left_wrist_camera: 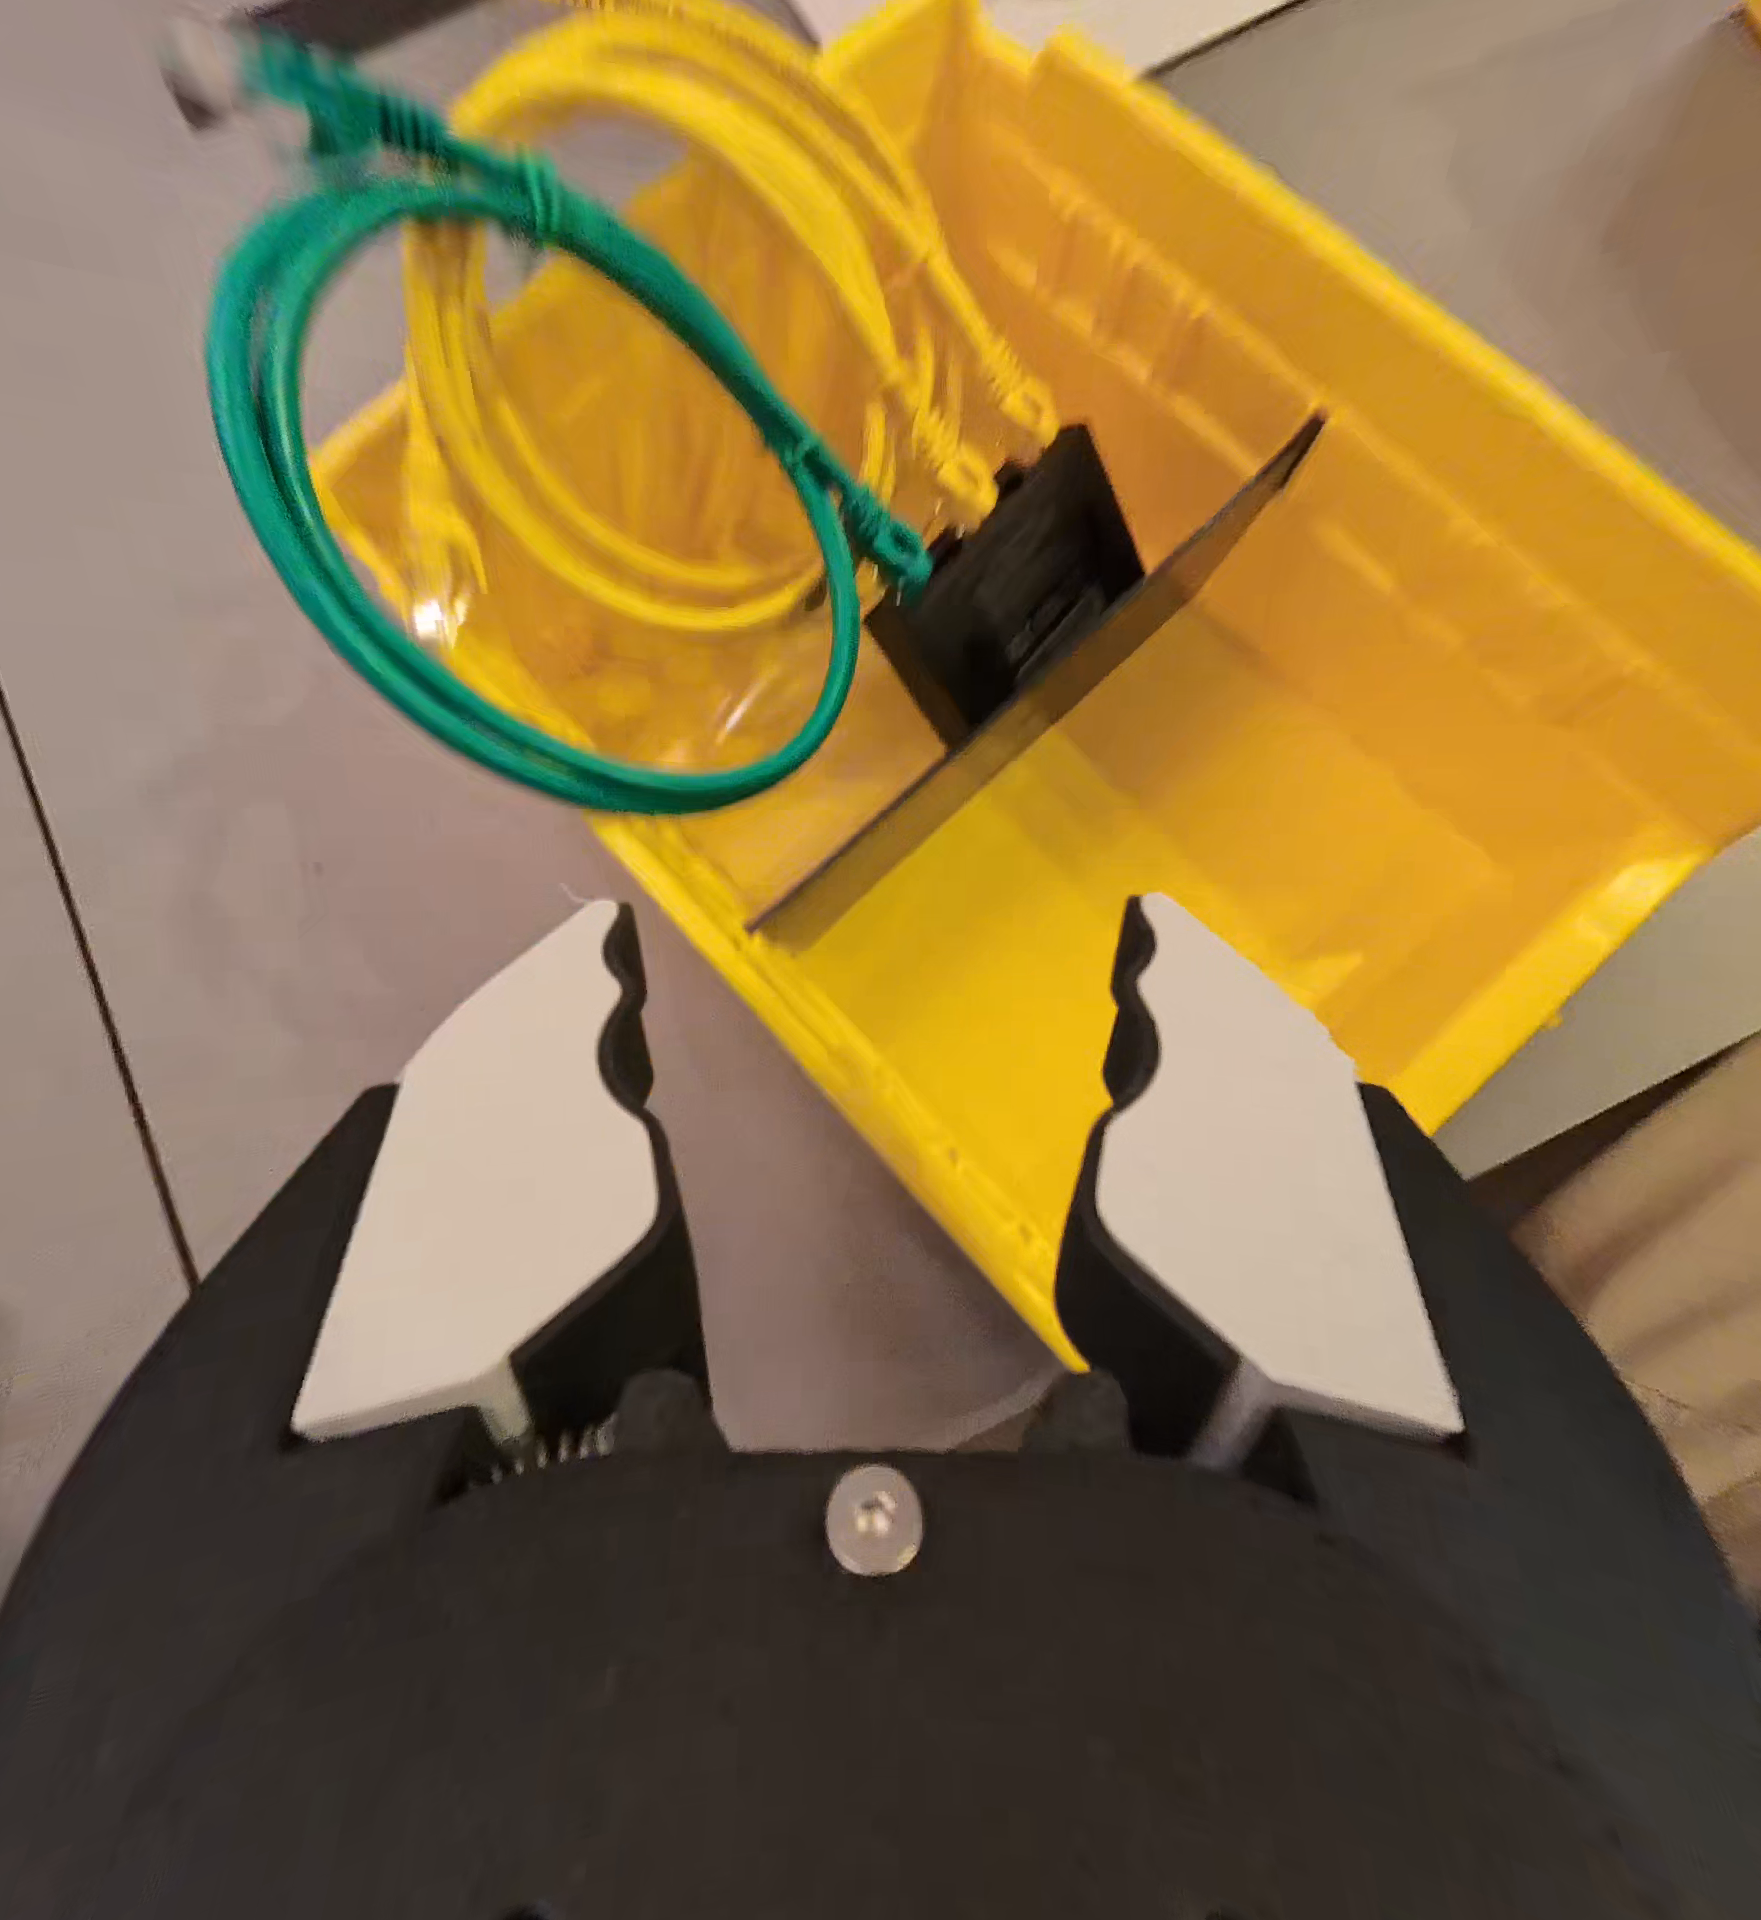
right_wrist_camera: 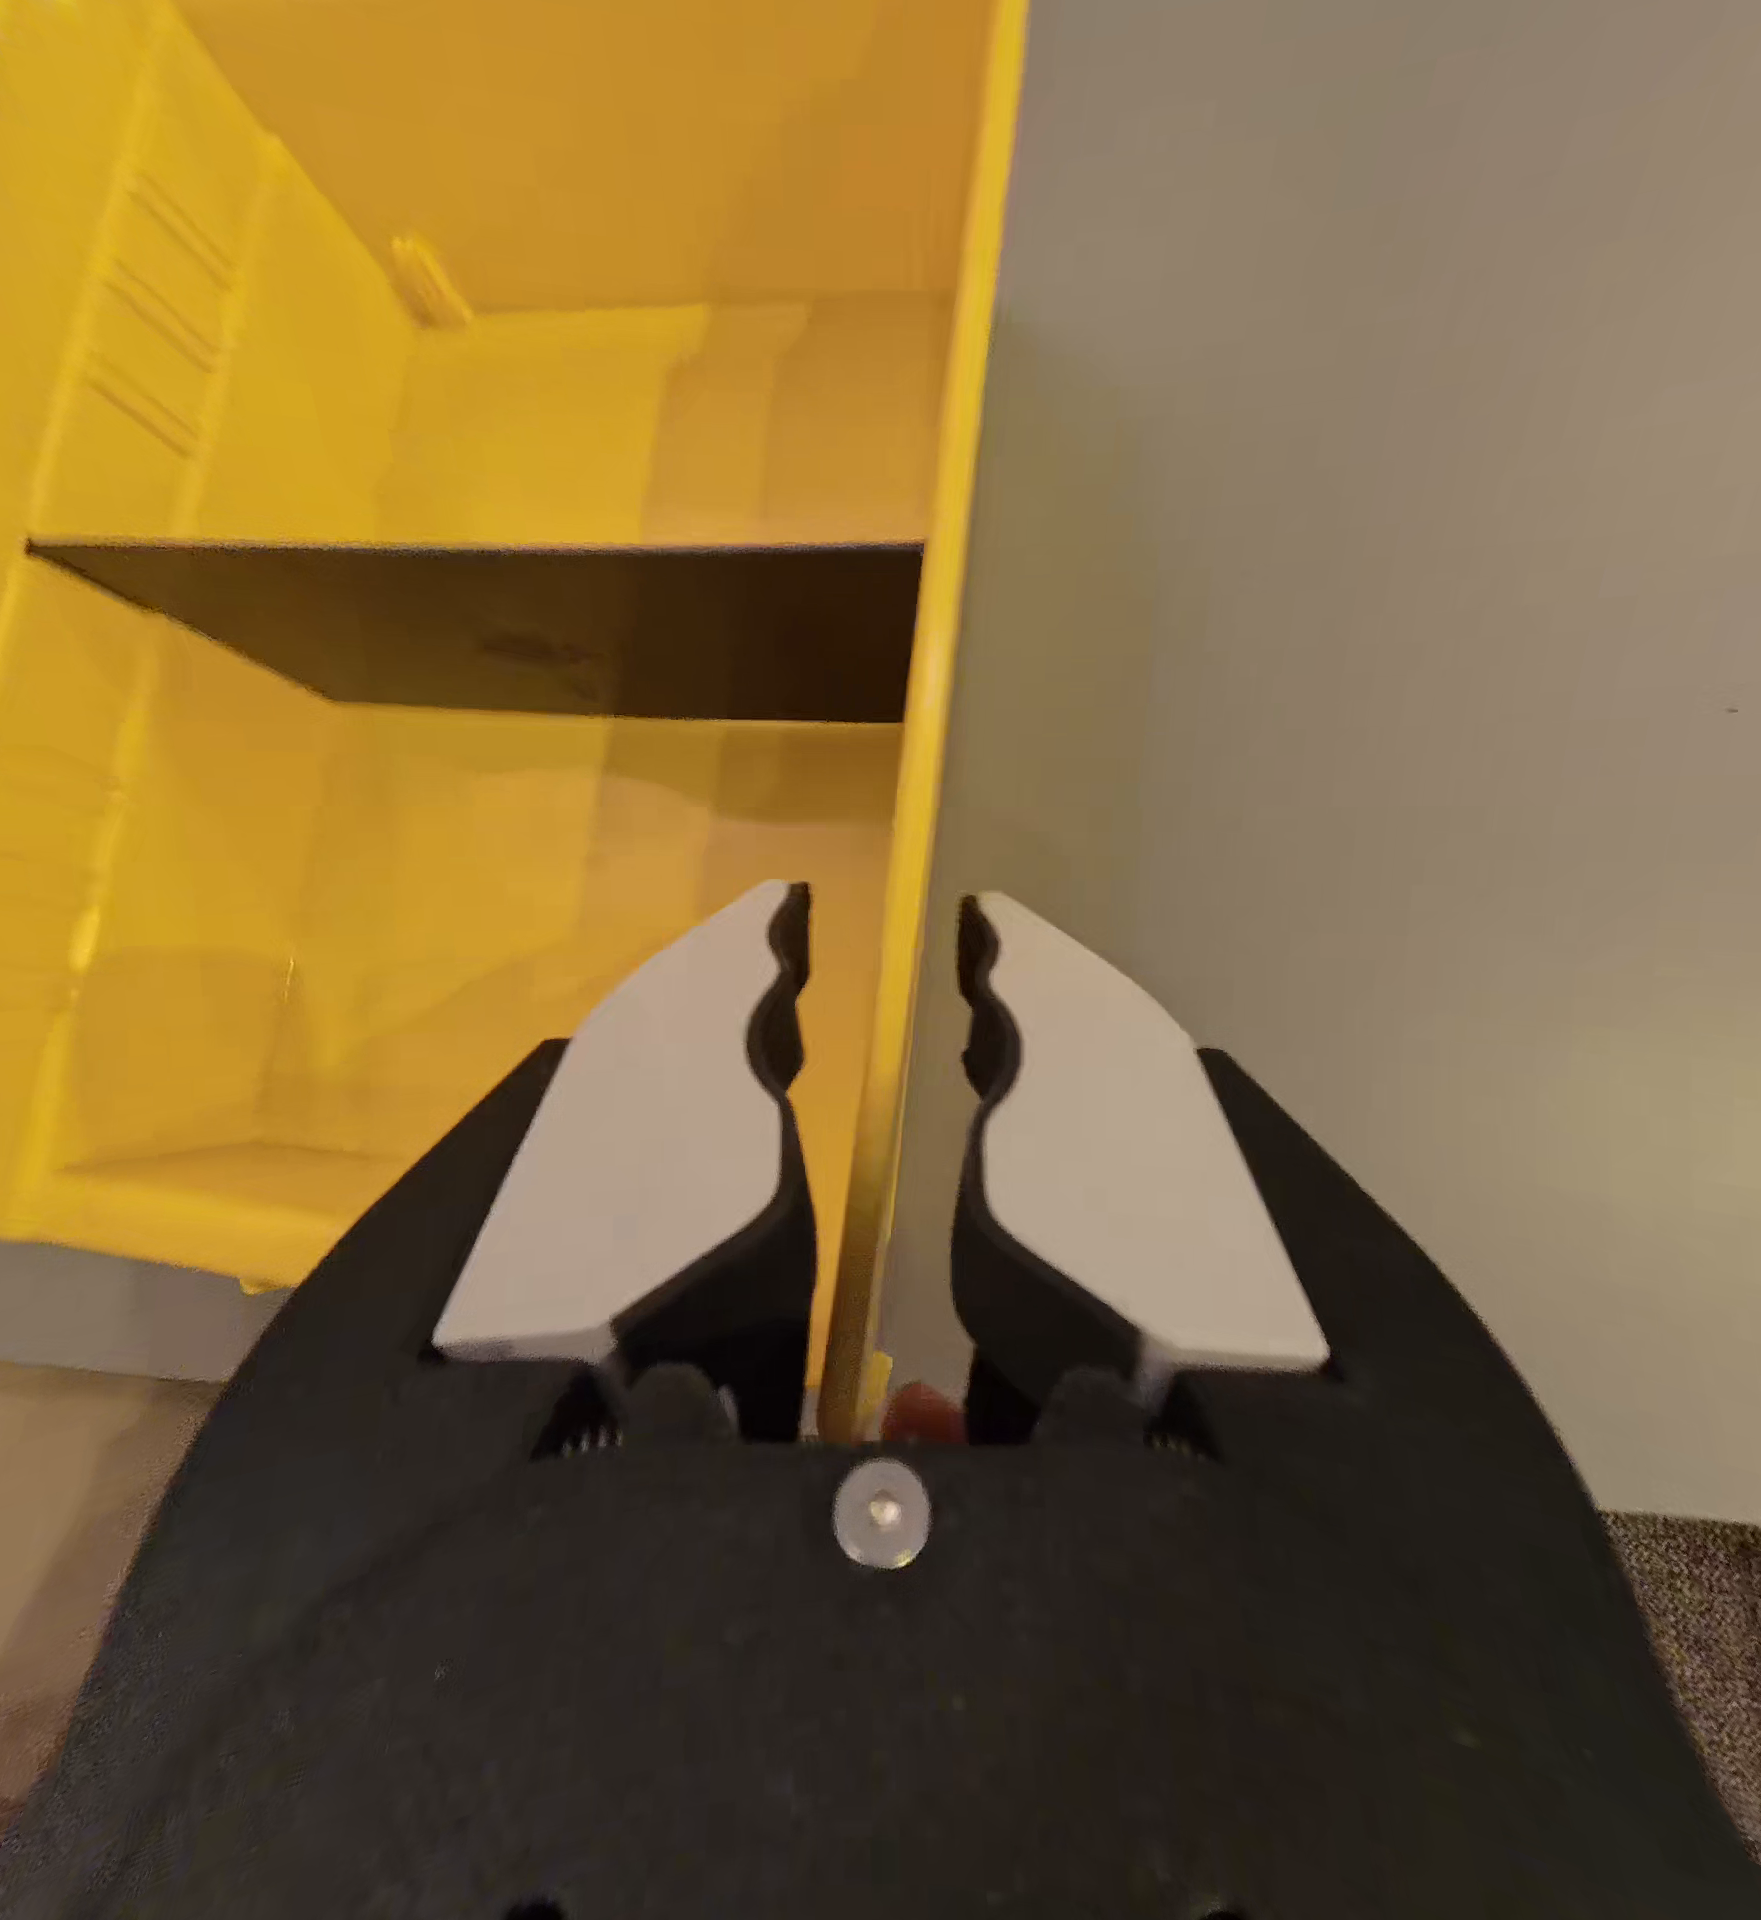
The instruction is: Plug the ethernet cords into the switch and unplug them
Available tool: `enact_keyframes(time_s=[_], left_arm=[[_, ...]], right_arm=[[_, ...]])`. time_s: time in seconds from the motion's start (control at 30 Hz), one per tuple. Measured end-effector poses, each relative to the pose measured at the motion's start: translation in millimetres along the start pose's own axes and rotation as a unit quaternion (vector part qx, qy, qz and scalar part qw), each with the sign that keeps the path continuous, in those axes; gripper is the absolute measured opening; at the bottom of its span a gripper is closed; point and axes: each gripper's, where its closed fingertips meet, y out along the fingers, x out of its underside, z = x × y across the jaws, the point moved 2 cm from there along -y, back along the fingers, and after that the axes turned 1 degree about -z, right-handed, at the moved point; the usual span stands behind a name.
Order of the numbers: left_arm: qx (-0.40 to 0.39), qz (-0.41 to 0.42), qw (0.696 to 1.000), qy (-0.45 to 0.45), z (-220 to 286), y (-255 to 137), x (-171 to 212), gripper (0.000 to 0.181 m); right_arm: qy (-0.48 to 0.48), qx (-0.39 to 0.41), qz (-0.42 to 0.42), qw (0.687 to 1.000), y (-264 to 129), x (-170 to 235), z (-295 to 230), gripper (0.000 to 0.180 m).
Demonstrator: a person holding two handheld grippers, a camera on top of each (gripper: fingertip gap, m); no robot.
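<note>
A yellow bin (left_wrist_camera: 1323, 582) lies on a grey table, split by a black divider (left_wrist_camera: 1042, 686). A black switch (left_wrist_camera: 1021, 571) stands against the divider's far side. A coiled green ethernet cord (left_wrist_camera: 502, 623) reaches the switch with one end. Coiled yellow cords (left_wrist_camera: 751, 260) also run to it. The view is too blurred to tell whether the plugs are seated. My left gripper (left_wrist_camera: 876, 909) is open and empty, above the bin's near corner. My right gripper (right_wrist_camera: 884, 899) is narrowly open, with the bin's right wall (right_wrist_camera: 943, 623) between its fingers, apparently not touching them.
The grey table (right_wrist_camera: 1375, 623) extends to the right of the bin. In the right wrist view the divider (right_wrist_camera: 543, 623) crosses the bin, and the compartment (right_wrist_camera: 491, 935) on its near side holds nothing. Carpet floor (right_wrist_camera: 1738, 1662) lies past the table's near edge. The grippers' ends are close to 60 cm from one another. It is some 15 cm from my left tips to the black switch (left_wrist_camera: 1021, 571).
</note>
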Motion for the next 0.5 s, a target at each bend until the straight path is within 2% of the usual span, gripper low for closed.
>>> enact_keyframes(time_s=[0.03,0.07,0.13,0.23,0.27,0.5], left_arm=[[-0.001,-0.009,1.0,-0.002,-1.3,4.8,12.1,0.089],[0.0,-0.021,1.0,-0.003,-2.2,10.9,22.3,0.094],[0.016,-0.011,0.999,-0.025,-0.6,21.6,29.0,0.092],[0.042,-0.007,0.998,-0.048,1.9,37.0,34.2,0.067],[0.048,-0.015,0.997,-0.058,-0.1,41.7,36.8,0.067],[-0.021,-0.004,0.995,-0.099,-55.7,40.3,46.0,0.009]], right_arm=[[0.006,0.011,0.01,1.0,-4.1,-4.4,2.7,0.031],[0.004,0.021,0.021,1.0,-9.4,-9.6,4.8,0.03],[0.004,0.024,0.037,0.999,-17.7,-19.2,4.5,0.032],[-0.003,0.031,0.027,0.999,-17.6,-21.0,1.1,0.039],[-0.008,0.037,0.022,0.999,-15.5,-20.3,0.9,0.042],[-0.009,0.032,0.042,0.999,-14.9,-30.1,-6.3,0.054]])
